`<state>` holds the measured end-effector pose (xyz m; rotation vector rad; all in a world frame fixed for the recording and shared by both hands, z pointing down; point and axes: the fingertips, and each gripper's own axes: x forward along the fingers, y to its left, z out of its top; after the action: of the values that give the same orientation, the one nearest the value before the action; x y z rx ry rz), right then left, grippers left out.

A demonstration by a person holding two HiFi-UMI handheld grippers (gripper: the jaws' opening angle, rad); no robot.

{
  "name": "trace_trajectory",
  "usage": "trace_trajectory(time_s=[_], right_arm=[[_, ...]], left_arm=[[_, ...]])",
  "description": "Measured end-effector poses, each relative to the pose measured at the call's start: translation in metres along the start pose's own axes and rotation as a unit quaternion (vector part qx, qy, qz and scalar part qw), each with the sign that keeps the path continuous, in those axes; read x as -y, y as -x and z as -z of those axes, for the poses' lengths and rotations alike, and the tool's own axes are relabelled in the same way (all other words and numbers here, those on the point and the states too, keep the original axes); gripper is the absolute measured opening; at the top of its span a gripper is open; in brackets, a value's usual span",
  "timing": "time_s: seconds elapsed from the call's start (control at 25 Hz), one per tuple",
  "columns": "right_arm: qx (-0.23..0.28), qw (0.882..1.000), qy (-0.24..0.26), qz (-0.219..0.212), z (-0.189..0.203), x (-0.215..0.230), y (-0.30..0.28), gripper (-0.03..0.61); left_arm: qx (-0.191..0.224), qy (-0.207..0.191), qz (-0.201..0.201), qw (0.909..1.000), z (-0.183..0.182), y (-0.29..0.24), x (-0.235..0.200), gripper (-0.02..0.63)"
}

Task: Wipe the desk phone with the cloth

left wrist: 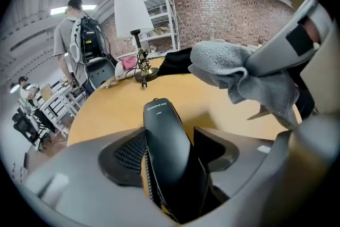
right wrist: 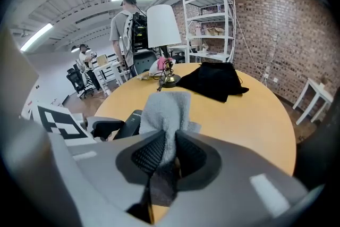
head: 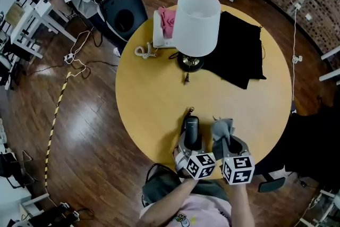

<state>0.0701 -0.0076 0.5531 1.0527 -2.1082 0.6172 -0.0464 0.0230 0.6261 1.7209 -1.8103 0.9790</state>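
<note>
A black phone handset [head: 191, 129] lies on the round yellow table [head: 149, 98] near its front edge. My left gripper [head: 191, 143] is shut on its lower part; in the left gripper view the handset [left wrist: 166, 138] runs up between the two pads, its labelled end pointing away. Right beside it, my right gripper [head: 229, 144] is shut on a grey cloth [head: 222, 129]. The cloth [right wrist: 166, 111] sticks up out of the pinched pads and hangs just right of the handset [right wrist: 127, 124]. From the left gripper view the cloth [left wrist: 234, 69] shows at upper right.
A table lamp with a white shade [head: 197, 23] stands at the table's far middle. A black fabric [head: 240, 49] lies to its right. A white phone base with something pink on it [head: 162, 23] and a coiled cord [head: 144, 52] sit to its left. A person [left wrist: 74, 42] stands beyond the table.
</note>
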Motion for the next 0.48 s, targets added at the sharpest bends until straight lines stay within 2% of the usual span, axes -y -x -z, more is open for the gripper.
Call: trace_trajectory(time_s=[0.24,0.48], right_arm=[[0.005,1.0,-0.005,-0.023,0.009,0.0105,-0.0018,0.063],[0.022,0.999,0.002,-0.046,0.0059,0.0098,0.0041,0.063]], left_arm=[[0.003,0.007,-0.025,0.9997,-0.0007,-0.0044,-0.0018,0.285],[0.015,0.009,-0.011,0.9998,-0.0012,0.0021,-0.0003,0.27]])
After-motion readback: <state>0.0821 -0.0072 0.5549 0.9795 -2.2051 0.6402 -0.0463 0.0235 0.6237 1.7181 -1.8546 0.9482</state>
